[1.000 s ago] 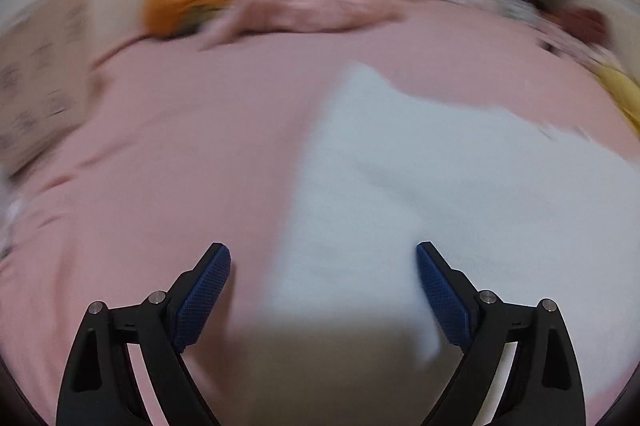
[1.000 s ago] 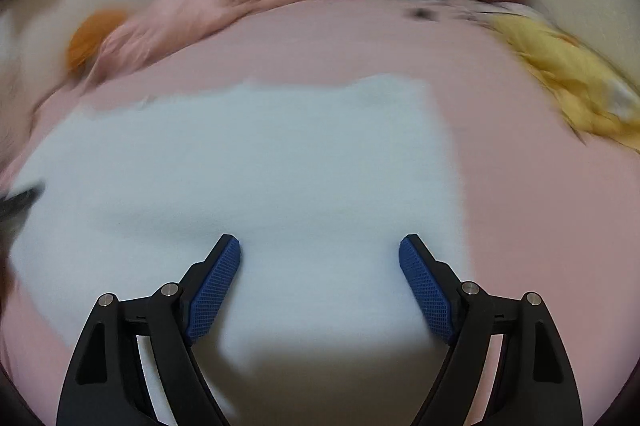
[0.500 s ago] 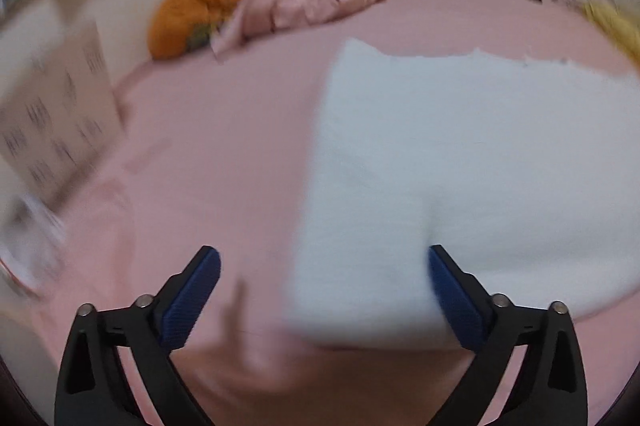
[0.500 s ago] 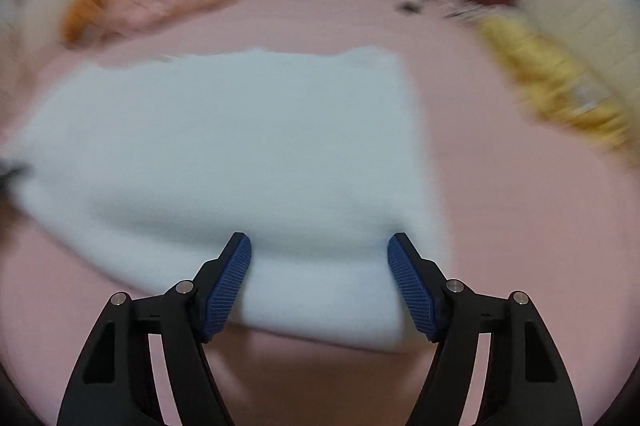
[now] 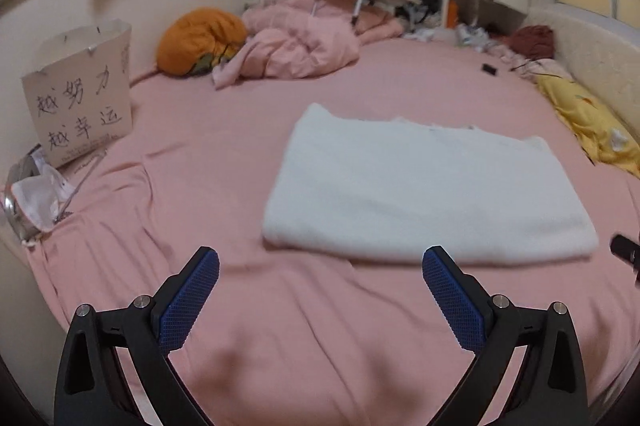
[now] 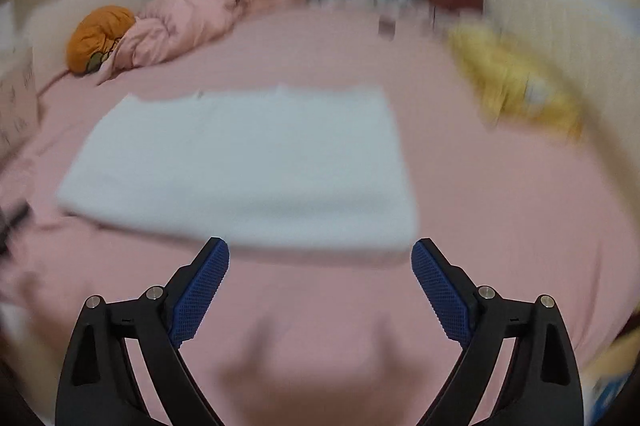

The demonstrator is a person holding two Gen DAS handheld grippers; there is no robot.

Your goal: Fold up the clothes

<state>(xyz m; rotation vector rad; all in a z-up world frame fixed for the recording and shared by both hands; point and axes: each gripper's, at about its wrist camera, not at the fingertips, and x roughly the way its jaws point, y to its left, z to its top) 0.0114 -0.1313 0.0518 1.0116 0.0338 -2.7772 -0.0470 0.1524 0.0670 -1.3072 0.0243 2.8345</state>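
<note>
Towel (image 5: 424, 186) lies folded flat mid-bed (image 5: 200, 154) — soft, thick, light, floppy; grab the near corners. Left gripper (image 5: 320, 286) gapes empty; right gripper (image 6: 320, 278) is opening, nothing between — both short of it.

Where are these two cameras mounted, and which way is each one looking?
Left wrist: on the left gripper, facing forward and down at the pink bed; only its empty, open fingers show.
Right wrist: on the right gripper, same direction, blurred; its jaws are opening, nothing between them.
Shared: folded white cloth, orange cushion.
</note>
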